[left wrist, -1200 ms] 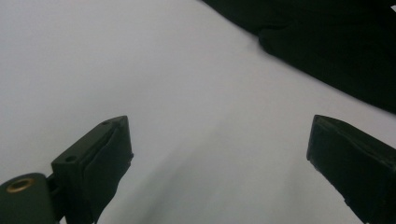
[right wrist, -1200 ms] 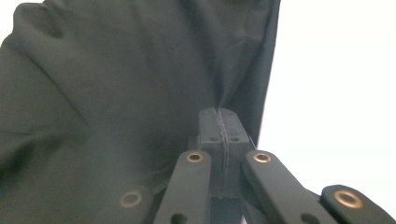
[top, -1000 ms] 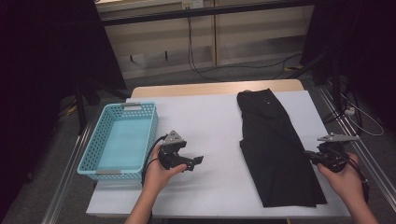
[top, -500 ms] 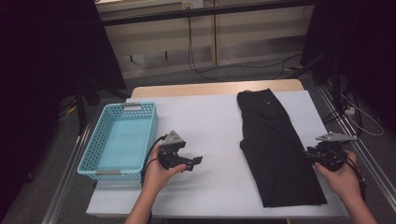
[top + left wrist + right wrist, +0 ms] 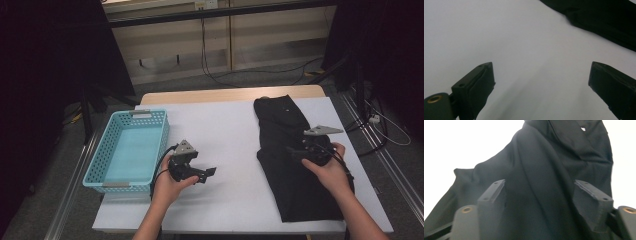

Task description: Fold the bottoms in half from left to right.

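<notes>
The right gripper hovers over the left edge of a long black folded cloth garment. Its fingers have just been opening and stand apart, gripping nothing. The garment runs lengthwise away from the person along the right side of the white worktop. The left gripper, fingers wide and empty, rests well left, beside a light blue perforated plastic basket.

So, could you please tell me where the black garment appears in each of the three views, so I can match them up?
High view: the black garment lies on the right of the white table, under the right gripper.
Left gripper view: the black garment crosses the top right corner.
Right gripper view: the black garment spreads across the middle, behind the open jaws.
Shared landmark: the white table.
</notes>
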